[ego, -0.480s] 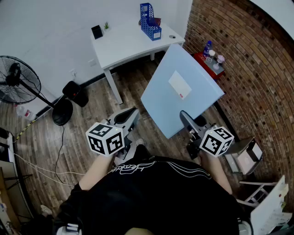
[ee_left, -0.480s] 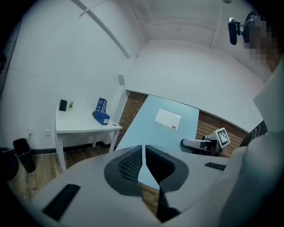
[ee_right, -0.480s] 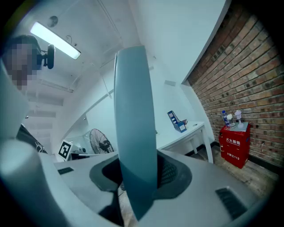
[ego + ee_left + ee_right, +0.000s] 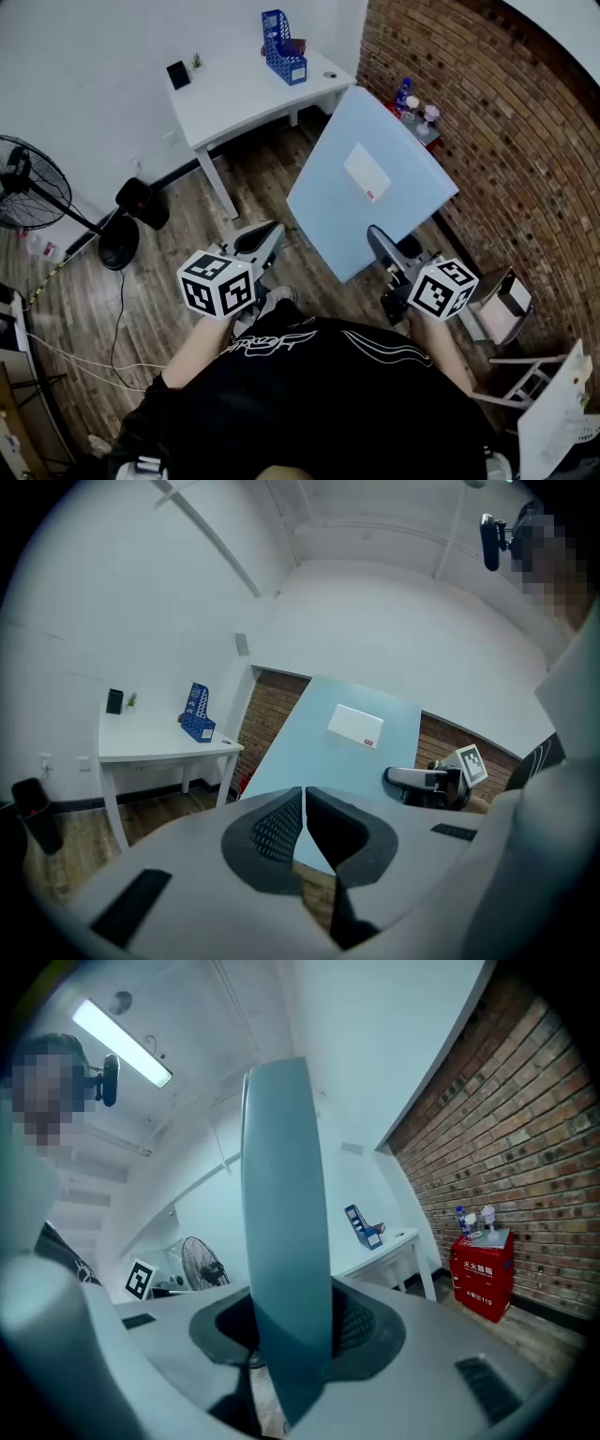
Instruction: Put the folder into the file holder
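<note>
- Fan (image 4: 21, 180) at far L, standing on the wood floor (image 4: 178, 281); a black object (image 4: 141, 202) sits on the floor just R of its base, can't tell what it is.
- White desk (image 4: 246, 96) against the wall, upper middle. On it, L to R: small black item (image 4: 178, 74), tiny plant (image 4: 197, 62), then the blue file holder (image 4: 282, 47) near the desk's R end, upright, w/ sth dark red in it.
- Left gripper (image 4: 262, 240), marker cube toward the person, jaws pointing up-frame. In its own view the pads (image 4: 279, 822) are drawn together to a thin slit – nothing between them. It hangs just L of the folder, not touching it.
- Folder (image 4: 370, 187), pale blue, white label (image 4: 367, 173) w/ a small red mark. Held up in the air over the floor, tilted, its lower edge at the right gripper. Well apart from the file holder – not in it yet.
- Right gripper (image 4: 378, 242) is clamped on the folder's lower edge; its own view shows the folder edge-on (image 4: 286, 1222), standing up between both pads.
- Red cabinet (image 4: 415, 122) w/ bottles on top, at the foot of the brick wall (image 4: 511, 131) on the R.
- White rack-like item (image 4: 553, 412) at bottom R corner, partly cut off.
</note>
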A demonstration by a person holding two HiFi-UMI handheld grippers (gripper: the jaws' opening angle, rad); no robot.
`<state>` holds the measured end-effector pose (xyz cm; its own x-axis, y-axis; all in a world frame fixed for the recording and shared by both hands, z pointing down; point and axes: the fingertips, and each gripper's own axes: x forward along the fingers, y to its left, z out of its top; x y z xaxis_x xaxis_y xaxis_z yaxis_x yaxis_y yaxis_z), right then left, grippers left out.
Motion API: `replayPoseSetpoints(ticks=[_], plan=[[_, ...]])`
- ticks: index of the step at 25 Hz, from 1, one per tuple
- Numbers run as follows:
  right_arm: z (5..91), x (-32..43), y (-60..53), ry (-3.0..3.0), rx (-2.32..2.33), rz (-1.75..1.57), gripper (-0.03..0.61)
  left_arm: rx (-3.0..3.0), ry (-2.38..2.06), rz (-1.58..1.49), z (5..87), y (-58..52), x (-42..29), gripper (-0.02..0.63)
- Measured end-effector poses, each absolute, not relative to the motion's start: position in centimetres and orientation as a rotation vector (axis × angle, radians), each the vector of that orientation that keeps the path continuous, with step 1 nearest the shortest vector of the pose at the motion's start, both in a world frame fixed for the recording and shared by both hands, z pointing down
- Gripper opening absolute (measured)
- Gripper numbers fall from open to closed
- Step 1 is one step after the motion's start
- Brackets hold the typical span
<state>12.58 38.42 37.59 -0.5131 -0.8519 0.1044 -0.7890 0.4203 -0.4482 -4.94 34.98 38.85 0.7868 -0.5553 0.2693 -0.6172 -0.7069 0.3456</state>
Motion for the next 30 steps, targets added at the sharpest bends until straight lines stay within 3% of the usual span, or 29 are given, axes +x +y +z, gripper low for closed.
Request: replayPoseSetpoints(ticks=[17,30], plan=[[39.0,14.8,33.7,2.492,-1.525,-0.683,0.161,2.558,-0.844,0.186,40.5,30.3,-3.2,0.031],[38.9,15.1,21.6,2.484,-1.558,-0.693,0.161,2.570,-0.821,0.274,41.6,17.6,-2.7,0.031]])
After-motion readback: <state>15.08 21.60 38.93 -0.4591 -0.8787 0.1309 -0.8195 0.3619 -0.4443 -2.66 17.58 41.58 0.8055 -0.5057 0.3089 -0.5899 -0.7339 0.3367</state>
